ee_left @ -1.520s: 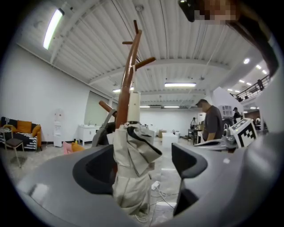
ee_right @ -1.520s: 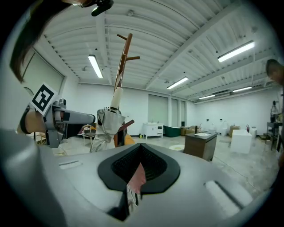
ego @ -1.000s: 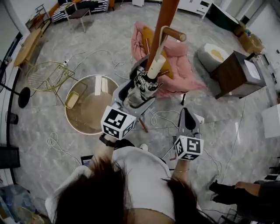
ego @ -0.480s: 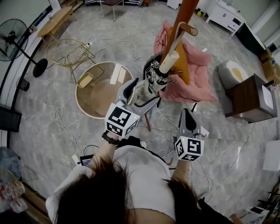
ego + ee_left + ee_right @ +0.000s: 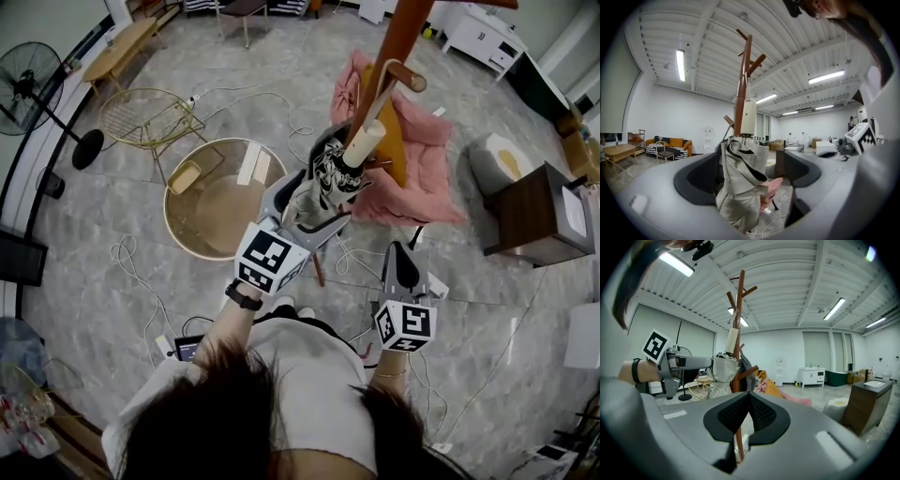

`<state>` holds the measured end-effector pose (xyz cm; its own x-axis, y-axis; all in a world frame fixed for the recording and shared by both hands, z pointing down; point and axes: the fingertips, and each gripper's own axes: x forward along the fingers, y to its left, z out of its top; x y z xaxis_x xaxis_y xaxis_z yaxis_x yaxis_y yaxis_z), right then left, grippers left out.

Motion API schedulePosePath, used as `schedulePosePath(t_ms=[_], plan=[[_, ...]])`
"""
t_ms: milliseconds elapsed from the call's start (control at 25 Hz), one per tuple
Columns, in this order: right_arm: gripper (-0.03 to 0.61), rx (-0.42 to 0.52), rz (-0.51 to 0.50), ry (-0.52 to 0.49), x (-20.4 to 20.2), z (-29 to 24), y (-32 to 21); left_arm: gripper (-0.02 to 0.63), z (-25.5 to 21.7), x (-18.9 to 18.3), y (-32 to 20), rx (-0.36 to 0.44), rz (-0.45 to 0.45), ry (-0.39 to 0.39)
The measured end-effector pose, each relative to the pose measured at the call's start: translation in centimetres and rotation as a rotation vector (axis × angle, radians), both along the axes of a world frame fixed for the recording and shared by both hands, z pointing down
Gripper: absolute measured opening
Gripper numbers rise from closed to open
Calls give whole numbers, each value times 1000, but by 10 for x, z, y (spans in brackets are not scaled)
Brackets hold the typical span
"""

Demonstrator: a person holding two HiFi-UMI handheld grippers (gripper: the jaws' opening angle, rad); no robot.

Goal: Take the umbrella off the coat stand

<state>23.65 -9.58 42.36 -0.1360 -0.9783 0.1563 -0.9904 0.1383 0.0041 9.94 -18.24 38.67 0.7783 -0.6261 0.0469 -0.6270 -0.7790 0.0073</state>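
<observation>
A folded beige umbrella (image 5: 323, 187) with a cream handle (image 5: 364, 142) hangs against the brown wooden coat stand (image 5: 394, 47). My left gripper (image 5: 323, 183) reaches level around it. Its jaws have just been opening and stand wide, with the umbrella's cloth (image 5: 740, 183) between them. A gap shows beside the right jaw. In the left gripper view the handle (image 5: 749, 117) rises along the pole (image 5: 743, 70). My right gripper (image 5: 401, 255) hangs lower right of the stand, shut on nothing (image 5: 749, 405). It faces the pole (image 5: 739, 324) and the umbrella (image 5: 721, 373).
A round glass-topped table (image 5: 178, 225) and a wire chair (image 5: 141, 117) stand to the left. Pink cloth (image 5: 422, 159) lies over a seat behind the stand. At the right is a dark wooden cabinet (image 5: 530, 211). Cables (image 5: 131, 262) trail over the marble floor, and a fan (image 5: 37, 84) stands far left.
The head view has swung, so the room sits differently in the picture. Both grippers keep about the same place; the left one stays round the umbrella.
</observation>
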Motion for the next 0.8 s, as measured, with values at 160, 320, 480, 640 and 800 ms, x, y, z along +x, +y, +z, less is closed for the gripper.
schedulePosePath(t_ms=[160, 320, 480, 640, 800], plan=[[3, -10, 5, -2, 2, 4, -1, 471, 5, 4, -8, -4, 9, -7], [3, -22, 13, -6, 3, 7, 0, 471, 15, 8, -15, -25, 19, -23], [3, -30, 17, -15, 4, 12, 1, 471, 29, 14, -24, -45, 34, -40], [3, -45, 14, -14, 4, 17, 2, 471, 35, 18, -32, -52, 37, -47], [3, -53, 17, -12, 4, 19, 4, 469, 38, 24, -39, -57, 41, -43]])
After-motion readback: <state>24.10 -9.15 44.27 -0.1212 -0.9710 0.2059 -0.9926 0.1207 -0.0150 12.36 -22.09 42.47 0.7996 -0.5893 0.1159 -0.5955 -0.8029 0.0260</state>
